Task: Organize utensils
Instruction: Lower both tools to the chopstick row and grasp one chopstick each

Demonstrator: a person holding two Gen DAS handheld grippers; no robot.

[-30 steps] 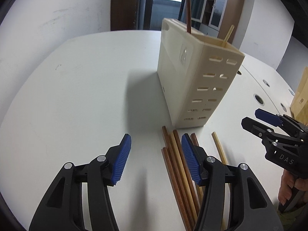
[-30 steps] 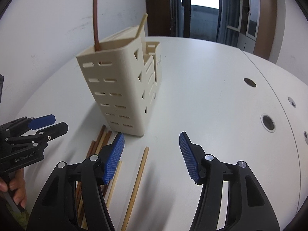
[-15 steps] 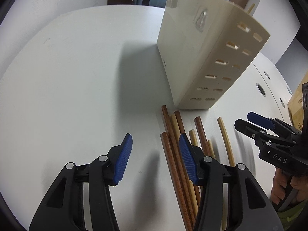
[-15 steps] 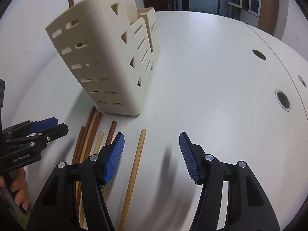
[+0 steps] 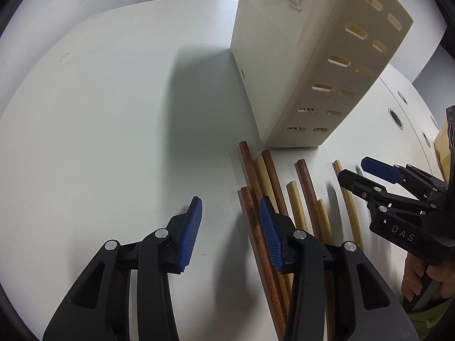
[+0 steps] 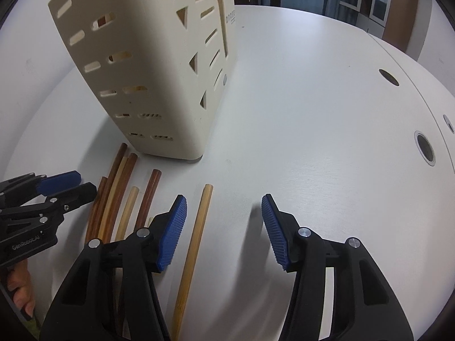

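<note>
A cream slotted utensil holder (image 5: pixel 307 65) stands on the white table (image 5: pixel 113 113); it also shows in the right wrist view (image 6: pixel 148 65). Several dark brown and pale chopsticks (image 5: pixel 273 187) lie loose in front of it. My left gripper (image 5: pixel 230 227) is open and empty, low over the table, with its right finger over the dark chopsticks. My right gripper (image 6: pixel 223 227) is open and empty; a lone pale chopstick (image 6: pixel 196 236) lies between its fingers, near the left one. The other chopsticks (image 6: pixel 122 196) lie to its left.
Round cable holes (image 6: pixel 425 147) sit in the table at the right. A wooden box (image 5: pixel 443 147) shows at the right edge of the left wrist view. Each gripper appears in the other's view, the right one (image 5: pixel 378 182) and the left one (image 6: pixel 57 187).
Both grippers have come down and forward toward the chopsticks on the table. The holder now looms larger. Both stay open.
</note>
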